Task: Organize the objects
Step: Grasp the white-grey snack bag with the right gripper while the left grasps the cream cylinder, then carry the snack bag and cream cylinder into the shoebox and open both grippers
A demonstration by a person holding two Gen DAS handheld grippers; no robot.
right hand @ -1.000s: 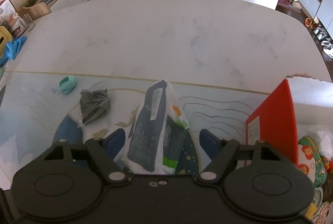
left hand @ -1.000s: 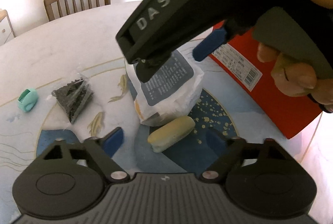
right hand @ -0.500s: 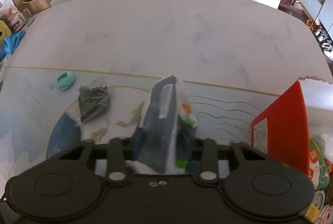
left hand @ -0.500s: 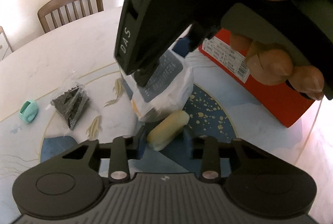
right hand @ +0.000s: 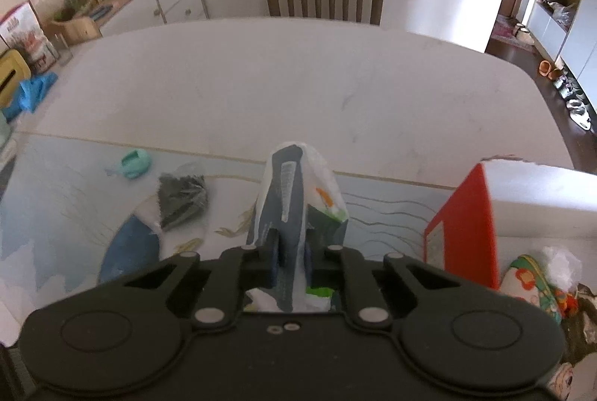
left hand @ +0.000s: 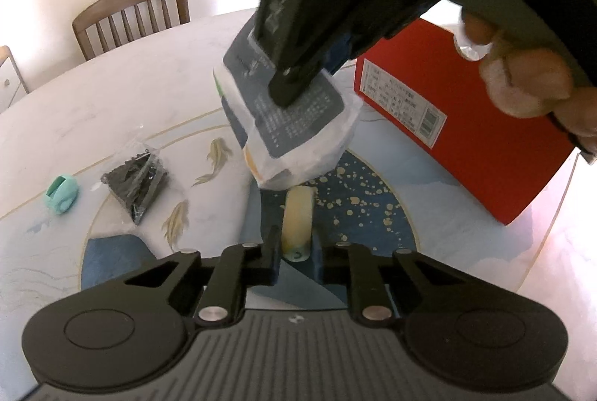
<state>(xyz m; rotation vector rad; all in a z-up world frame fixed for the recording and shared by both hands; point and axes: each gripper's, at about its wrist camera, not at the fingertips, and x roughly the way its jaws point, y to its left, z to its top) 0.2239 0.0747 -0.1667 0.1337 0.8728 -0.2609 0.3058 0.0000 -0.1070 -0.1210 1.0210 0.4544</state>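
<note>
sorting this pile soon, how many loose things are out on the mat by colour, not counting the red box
White and grey: 1, the snack bag held by the right gripper
Pale yellow: 1, the roll held by the left gripper
Black: 1, the small packet
Mint green: 1, the small gadget
Total: 4

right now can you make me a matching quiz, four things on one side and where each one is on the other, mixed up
Things:
1. white packet
2. yellow roll
3. black bag
4. red box

Places:
A. on the mat, next to the teal clip
B. between the left gripper's fingers
C. at the right side of the table
D. in the right gripper, lifted

Pairs: 1-D, 2-B, 3-A, 4-C
</note>
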